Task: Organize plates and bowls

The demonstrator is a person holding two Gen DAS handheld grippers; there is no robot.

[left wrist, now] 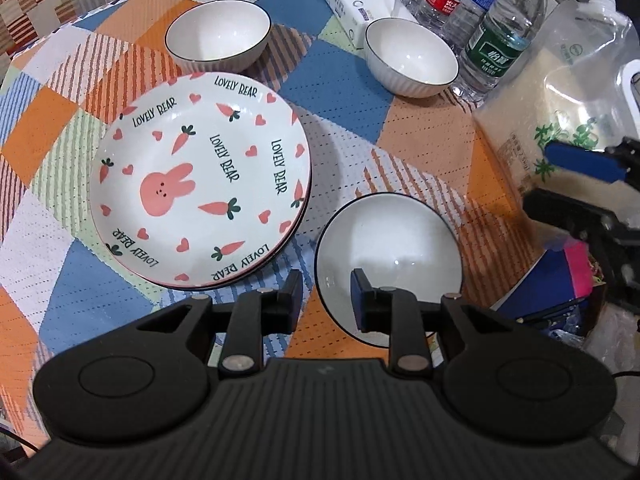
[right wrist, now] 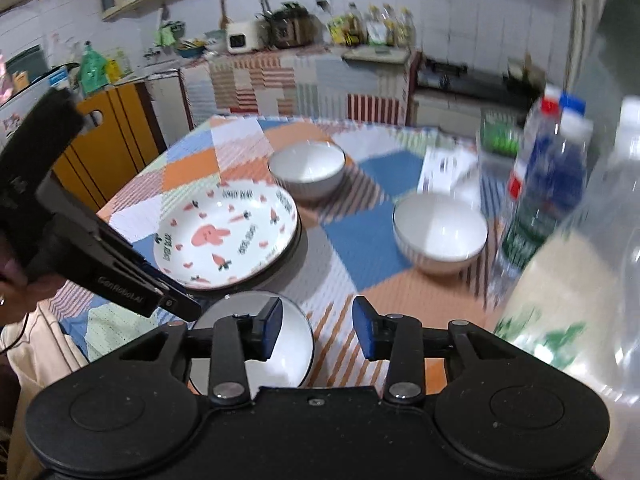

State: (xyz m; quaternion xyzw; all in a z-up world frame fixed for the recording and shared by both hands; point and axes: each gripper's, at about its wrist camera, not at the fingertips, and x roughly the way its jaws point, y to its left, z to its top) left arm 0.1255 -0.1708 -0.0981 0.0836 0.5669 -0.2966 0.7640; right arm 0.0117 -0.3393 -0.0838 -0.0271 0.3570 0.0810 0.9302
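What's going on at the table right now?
Plates and bowls are being sorted. The bunny plate already sits on another plate. The left claw, open, straddles the near rim of the closest bowl. The right claw hovers open, holding nothing. Two bowls wait farther back.

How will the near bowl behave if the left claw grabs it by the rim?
The near bowl looks like glazed ceramic: probably rigid, heavy for its size and breakable. Its glossy rim may slip between the left claw pads. It is empty and sits alone on the cloth, so a one-sided rim pinch would likely tilt it.
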